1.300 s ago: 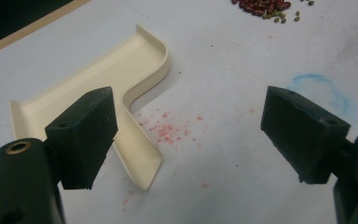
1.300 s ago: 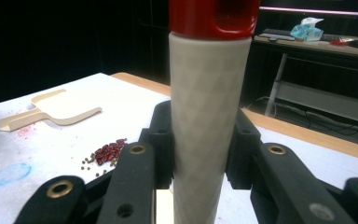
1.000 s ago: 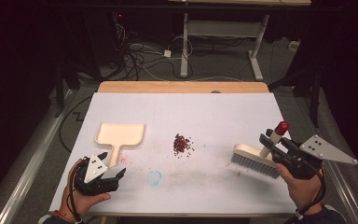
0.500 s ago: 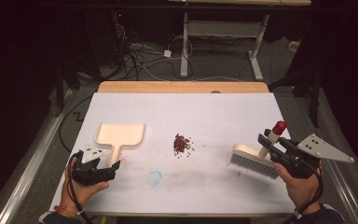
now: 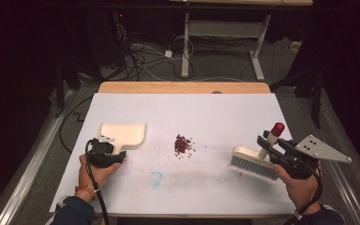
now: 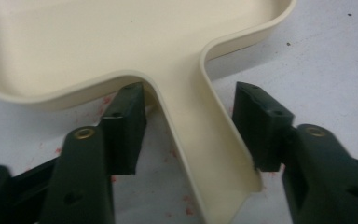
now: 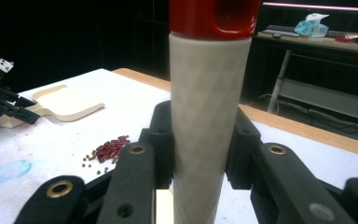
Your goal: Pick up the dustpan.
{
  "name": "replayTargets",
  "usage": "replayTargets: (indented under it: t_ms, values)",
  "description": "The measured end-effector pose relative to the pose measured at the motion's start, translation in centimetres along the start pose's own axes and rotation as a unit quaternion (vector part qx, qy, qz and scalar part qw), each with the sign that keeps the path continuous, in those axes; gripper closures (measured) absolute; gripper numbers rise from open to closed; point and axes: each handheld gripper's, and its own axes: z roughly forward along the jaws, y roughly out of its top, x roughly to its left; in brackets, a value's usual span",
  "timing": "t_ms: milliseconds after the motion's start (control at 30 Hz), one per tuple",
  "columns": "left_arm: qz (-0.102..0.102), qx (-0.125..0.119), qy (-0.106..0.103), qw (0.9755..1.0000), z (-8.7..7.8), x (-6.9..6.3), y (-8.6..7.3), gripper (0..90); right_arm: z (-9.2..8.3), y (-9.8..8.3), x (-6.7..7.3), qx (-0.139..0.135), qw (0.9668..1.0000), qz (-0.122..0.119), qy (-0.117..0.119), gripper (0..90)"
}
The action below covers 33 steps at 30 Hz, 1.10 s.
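On the white-covered counter (image 5: 215, 187) in a dark room, a small pile of red beans (image 5: 183, 144) lay between our two tools. Our right tool (image 5: 268, 143) was clamped on the brush handle (image 7: 208, 116), bristles resting right of the pile, ready to sweep. Our left tool (image 5: 117, 157) had just been closing around the cream dustpan's (image 5: 124, 133) handle, one pad touching and the other still apart, so the pan could catch them.

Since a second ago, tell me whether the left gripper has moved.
Yes. The left gripper has gone forward up the table to the dustpan, its closing fingers now either side of the handle. The bean pile lies where it did.
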Motion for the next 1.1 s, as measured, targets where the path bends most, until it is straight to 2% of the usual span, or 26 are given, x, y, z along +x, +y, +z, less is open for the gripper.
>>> replayTargets:
  t_ms: [33,67,133,200,367,533,600,700,767,833,900,1000,1100]
  values:
    - [0.005,0.002,0.001,1.0,0.0,0.0,0.0,54.3,0.0,0.0,0.1,0.0,1.0,0.0,0.002,69.1]
    - [0.007,0.003,0.001,1.0,-0.1,0.0,0.0,54.3,0.0,0.0,0.1,0.0,1.0,0.0,0.002,69.1]
    - [0.011,0.005,-0.002,0.9999,0.0,0.0,0.1,63.0,0.1,0.0,0.2,0.001,1.0,-0.002,0.004,69.1]
    - [0.023,0.009,-0.001,0.9997,-0.1,-0.1,0.3,63.4,0.1,0.0,0.2,0.002,1.0,-0.004,0.004,69.2]
    - [0.03,0.018,-0.002,0.9994,-0.3,-0.1,0.6,63.7,0.3,-0.2,0.2,0.009,0.9999,-0.006,0.004,69.2]
    - [0.047,0.016,-0.004,0.9987,-1.9,-0.2,0.9,64.0,0.4,-0.4,-0.2,0.011,0.9999,-0.001,0.003,69.2]
    - [0.064,0.018,0.01,0.9977,-2.9,-0.4,0.9,64.0,0.4,-0.4,-0.3,0.011,0.9999,0.001,0.002,69.2]
    - [0.078,0.018,-0.006,0.9968,-4.2,-0.7,0.4,63.9,0.5,-0.5,-0.4,0.01,0.9999,0.003,-0.001,69.2]
    - [0.097,0.03,-0.007,0.9948,-4.7,-1.3,-0.2,63.9,0.5,-0.6,-0.7,0.011,0.9999,0.007,-0.002,69.2]
    - [0.113,0.039,-0.024,0.9925,-5.2,-2.0,-0.7,64.0,0.5,-0.6,-0.7,0.012,0.9999,0.011,-0.003,69.2]
    - [0.13,0.043,-0.032,0.9901,-5.5,-2.7,-1.0,63.9,0.5,-0.6,-0.8,0.01,0.9999,0.011,-0.005,69.2]
    - [0.143,0.045,-0.046,0.9876,-5.7,-3.6,-1.4,63.9,0.4,-0.6,-0.9,0.008,0.9998,0.014,-0.007,69.2]
    - [0.159,0.055,-0.06,0.984,-5.5,-4.6,-1.9,63.9,0.4,-0.6,-0.9,0.008,0.9998,0.015,-0.009,69.2]
